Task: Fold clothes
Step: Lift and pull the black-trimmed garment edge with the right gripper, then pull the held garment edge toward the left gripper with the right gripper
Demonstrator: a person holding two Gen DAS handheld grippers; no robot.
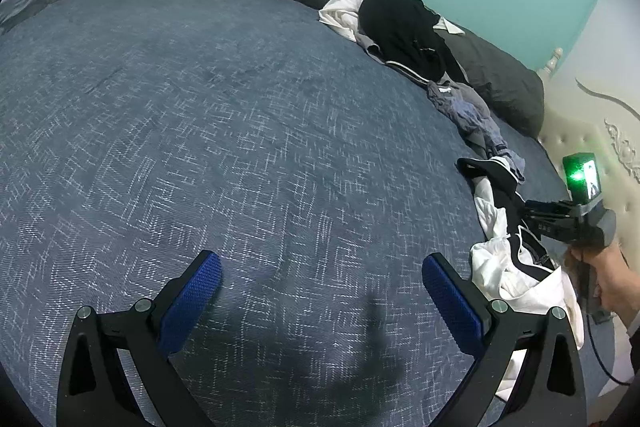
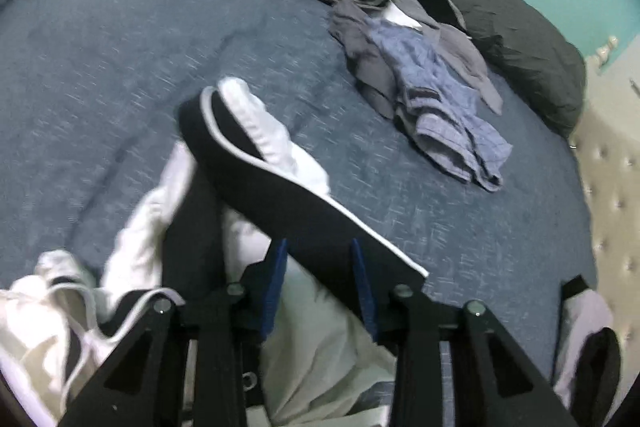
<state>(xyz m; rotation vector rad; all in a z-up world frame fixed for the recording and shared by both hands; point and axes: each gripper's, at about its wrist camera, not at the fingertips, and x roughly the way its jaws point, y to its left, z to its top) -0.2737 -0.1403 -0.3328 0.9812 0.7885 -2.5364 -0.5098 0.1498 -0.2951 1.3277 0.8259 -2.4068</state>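
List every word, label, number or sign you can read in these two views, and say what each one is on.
No text can be read in either view.
Small light marking on the side of the right gripper: too small and blurred to read.
Small lit screen on top of that gripper: shows a picture, no readable characters.
White tag on the blue-grey garment: nothing legible.

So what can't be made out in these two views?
- Right gripper: whether its pads press the black-and-white garment; the cloth covers the tips.
- That garment's type: bunched, blurred, cut off at the bottom edge.
- Black heap: separate items unclear in the left view.
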